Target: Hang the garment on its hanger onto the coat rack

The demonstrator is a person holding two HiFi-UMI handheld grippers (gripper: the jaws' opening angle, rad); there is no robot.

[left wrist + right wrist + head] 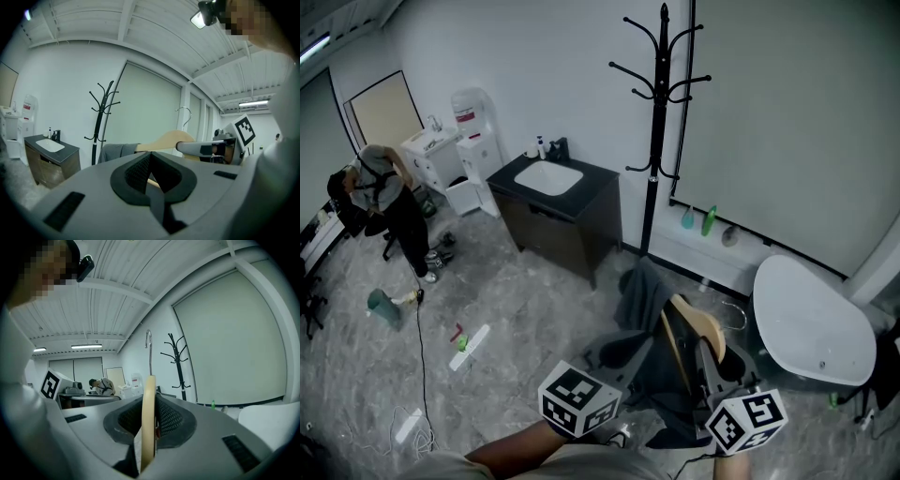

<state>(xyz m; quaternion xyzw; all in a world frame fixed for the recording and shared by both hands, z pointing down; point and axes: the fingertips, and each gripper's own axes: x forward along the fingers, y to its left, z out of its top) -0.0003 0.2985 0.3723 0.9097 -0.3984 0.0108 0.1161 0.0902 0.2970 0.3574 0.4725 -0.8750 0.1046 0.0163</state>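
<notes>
A black coat rack stands by the far wall, its hooks bare; it also shows as the rack and the rack. Down in front of me a pale wooden hanger carries a dark grey garment. My right gripper is shut on the hanger, seen edge-on between its pads, with the metal hook rising above. My left gripper is shut, and a sliver of the hanger's wood shows between its pads. Beyond it lie the hanger and grey garment.
A black sink cabinet stands left of the rack. A white oval tub sits at the right. Bottles line the wall ledge. A person stands far left, with a cable and small items on the floor.
</notes>
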